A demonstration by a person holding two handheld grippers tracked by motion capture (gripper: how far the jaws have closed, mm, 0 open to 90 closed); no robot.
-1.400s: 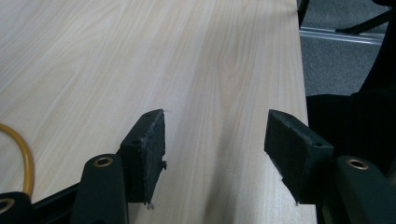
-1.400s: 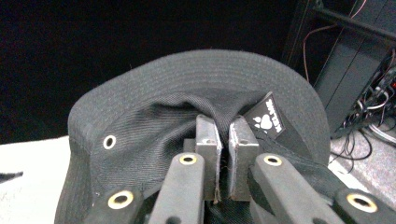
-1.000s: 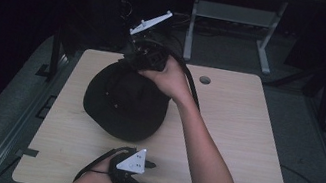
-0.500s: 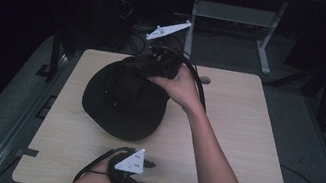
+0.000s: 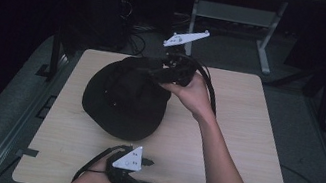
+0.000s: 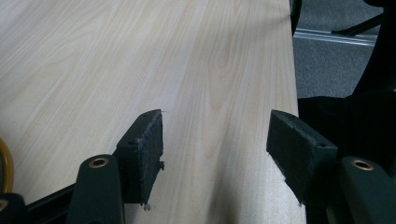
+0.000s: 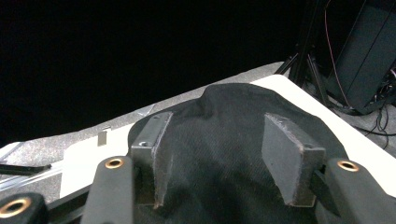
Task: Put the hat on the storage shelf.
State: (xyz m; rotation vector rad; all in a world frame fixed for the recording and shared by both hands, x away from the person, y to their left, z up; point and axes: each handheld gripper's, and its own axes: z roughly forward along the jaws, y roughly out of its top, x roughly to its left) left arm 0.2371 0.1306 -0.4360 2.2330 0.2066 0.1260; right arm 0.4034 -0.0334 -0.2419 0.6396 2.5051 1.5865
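Since before, right gripper [image 5: 157,70] shifted over the one black hat [image 5: 124,97], jaws just opening, released; left gripper [image 5: 146,172] beside hat rests open, empty.

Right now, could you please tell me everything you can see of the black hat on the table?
The black hat is a soft, woven-looking cloth hat with a rounded crown and a floppy brim. It lies on the pale wooden table, left of centre toward the far edge. The right gripper is at its far side; its jaws have just been opening, with a raised fold of cloth between them, the pads not visibly pressing it. The left gripper rests apart, near the front edge.
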